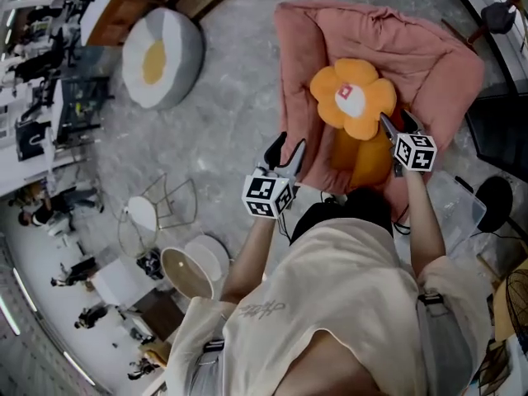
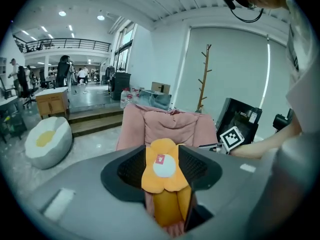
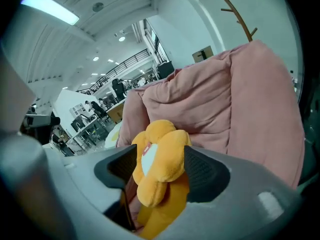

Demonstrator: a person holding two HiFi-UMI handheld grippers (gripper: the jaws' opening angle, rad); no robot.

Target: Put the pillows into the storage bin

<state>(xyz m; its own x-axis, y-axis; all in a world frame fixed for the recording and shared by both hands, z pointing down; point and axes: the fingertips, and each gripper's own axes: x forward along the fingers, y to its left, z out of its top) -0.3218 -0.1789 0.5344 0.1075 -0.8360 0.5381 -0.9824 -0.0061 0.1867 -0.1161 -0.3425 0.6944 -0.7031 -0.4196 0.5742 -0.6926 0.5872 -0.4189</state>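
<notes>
An orange flower-shaped pillow (image 1: 353, 97) with a white centre lies on a big pink cushion seat (image 1: 429, 56). Under its near edge stands a plain orange soft piece (image 1: 369, 162); I cannot tell whether that is a bin or another cushion. My left gripper (image 1: 286, 157) hovers at the pink seat's left front edge, jaws apart and empty. In the left gripper view the flower pillow (image 2: 161, 166) shows beyond them. My right gripper (image 1: 394, 127) is at the pillow's lower right petal. In the right gripper view the flower pillow (image 3: 159, 161) fills the gap, pads not visibly pressing.
A white fried-egg floor cushion (image 1: 161, 56) lies far left, also in the left gripper view (image 2: 47, 141). A wire stool (image 1: 161, 209) and round white table (image 1: 198, 266) stand near my left side. A coat stand (image 2: 204, 76) and black equipment (image 2: 240, 119) are behind the seat.
</notes>
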